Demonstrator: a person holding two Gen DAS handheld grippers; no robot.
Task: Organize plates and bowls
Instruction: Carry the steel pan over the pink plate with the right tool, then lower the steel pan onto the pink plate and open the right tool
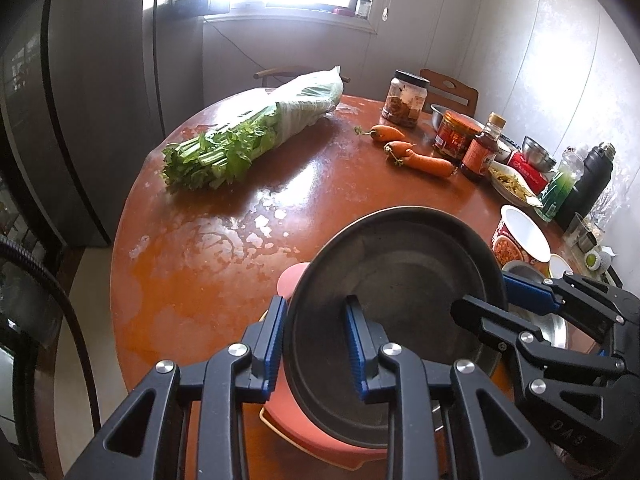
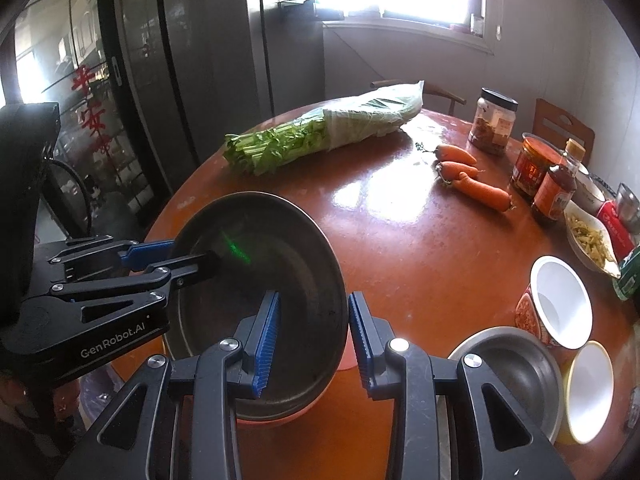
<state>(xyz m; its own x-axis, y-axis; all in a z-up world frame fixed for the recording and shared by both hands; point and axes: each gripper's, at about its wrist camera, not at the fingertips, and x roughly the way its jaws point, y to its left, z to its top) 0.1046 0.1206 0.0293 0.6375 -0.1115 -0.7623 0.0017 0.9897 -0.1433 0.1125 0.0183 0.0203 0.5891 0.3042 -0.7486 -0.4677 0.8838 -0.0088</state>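
Note:
A dark round metal plate [image 1: 400, 272] hangs tilted just over a pink dish [image 1: 288, 280] near the table's front edge. My left gripper [image 1: 316, 308] is shut on the plate's left rim, one finger inside and one outside. My right gripper [image 2: 315, 300] is shut on the opposite rim of the same plate [image 2: 248, 280]. Each view shows the other gripper across the plate: the right gripper [image 1: 480, 294] and the left gripper [image 2: 192, 254]. A steel bowl [image 2: 516, 372] and a yellow bowl [image 2: 588, 392] stand to the right.
On the round red-brown table [image 1: 192, 280] lie bagged celery [image 1: 248, 136] and carrots [image 1: 424, 160]. Jars [image 1: 404, 100], a sauce bottle [image 1: 480, 152], a paper noodle cup [image 2: 556, 304] and a dish of food [image 2: 588, 236] crowd the right side. A dark fridge [image 2: 168, 80] stands at left.

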